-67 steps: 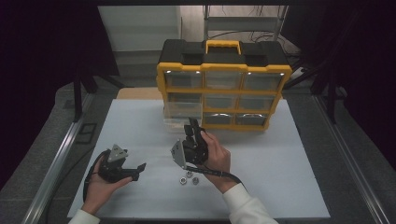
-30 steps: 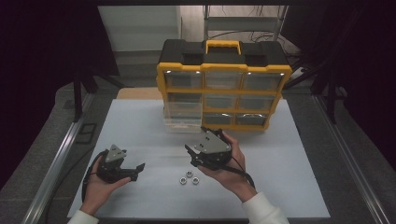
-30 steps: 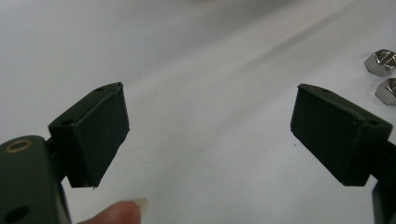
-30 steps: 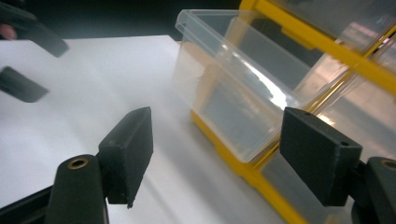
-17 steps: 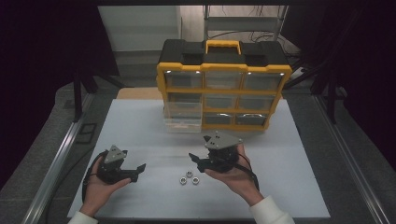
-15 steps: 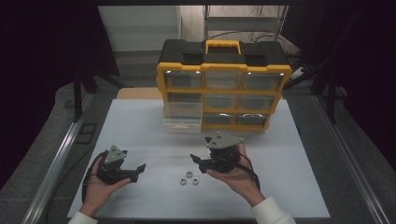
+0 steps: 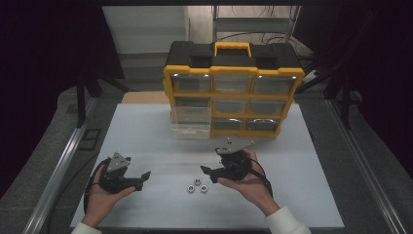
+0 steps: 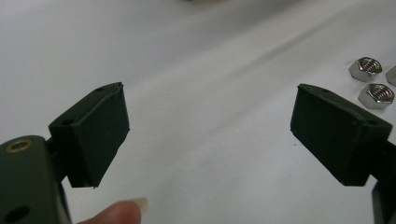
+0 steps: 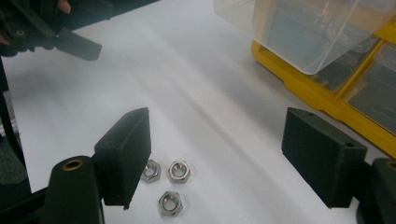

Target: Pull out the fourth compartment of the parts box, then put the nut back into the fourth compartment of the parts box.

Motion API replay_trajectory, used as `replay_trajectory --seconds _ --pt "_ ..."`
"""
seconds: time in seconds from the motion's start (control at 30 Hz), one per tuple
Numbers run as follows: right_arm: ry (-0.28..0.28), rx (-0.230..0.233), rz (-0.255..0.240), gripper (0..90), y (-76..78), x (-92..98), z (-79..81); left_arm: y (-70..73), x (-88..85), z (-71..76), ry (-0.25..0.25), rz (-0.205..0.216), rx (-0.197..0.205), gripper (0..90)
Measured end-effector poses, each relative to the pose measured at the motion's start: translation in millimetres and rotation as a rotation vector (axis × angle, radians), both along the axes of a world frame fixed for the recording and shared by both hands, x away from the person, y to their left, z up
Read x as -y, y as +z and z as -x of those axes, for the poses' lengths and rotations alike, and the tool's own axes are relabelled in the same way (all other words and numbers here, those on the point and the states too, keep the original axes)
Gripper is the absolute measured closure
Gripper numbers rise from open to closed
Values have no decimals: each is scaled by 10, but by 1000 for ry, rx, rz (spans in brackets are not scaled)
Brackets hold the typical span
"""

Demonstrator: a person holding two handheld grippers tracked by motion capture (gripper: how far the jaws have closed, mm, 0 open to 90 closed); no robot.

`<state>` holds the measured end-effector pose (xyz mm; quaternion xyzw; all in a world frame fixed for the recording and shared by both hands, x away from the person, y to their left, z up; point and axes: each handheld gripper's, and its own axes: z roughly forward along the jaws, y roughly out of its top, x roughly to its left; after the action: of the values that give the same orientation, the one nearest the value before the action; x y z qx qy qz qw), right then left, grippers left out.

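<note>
Three steel hex nuts [image 7: 197, 185] lie in a small cluster on the white table [image 7: 146, 131] near its front. My right gripper [image 7: 208, 174] is held just right of them, pointing left. Its jaws are open and hold nothing. In the right gripper view the nuts [image 9: 179, 171] lie low on the table beside the left jaw of that gripper [image 9: 217, 133]. My left gripper [image 7: 142, 180] rests to the left of the nuts, pointing right at them, also open and holding nothing. In the left gripper view the gripper [image 8: 210, 109] stands wide, with the nuts [image 8: 376, 95] beyond its right jaw.
A yellow and black drawer organiser [image 7: 234, 92] stands at the back of the table. One clear drawer [image 7: 191, 119] is pulled out of its left column and shows near the top of the right gripper view [image 9: 303, 32]. The left gripper [image 9: 79, 46] is also seen there, far left.
The right hand has come away from the organiser, moving right and down, and has turned its gripper from upright to level, pointing left at the nuts. The left hand has stayed put.
</note>
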<state>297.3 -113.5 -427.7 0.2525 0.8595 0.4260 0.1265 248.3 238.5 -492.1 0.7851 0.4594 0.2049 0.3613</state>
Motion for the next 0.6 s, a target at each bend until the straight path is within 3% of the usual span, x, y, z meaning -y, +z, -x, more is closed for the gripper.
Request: replay_trajectory --seconds 0.3,0.6 --pt "16 -9 61 252 -7 -31 39 6 23 -20 -12 0 3 123" --pt "51 -64 158 251 -110 -145 82 15 65 -47 -28 -7 4 124"
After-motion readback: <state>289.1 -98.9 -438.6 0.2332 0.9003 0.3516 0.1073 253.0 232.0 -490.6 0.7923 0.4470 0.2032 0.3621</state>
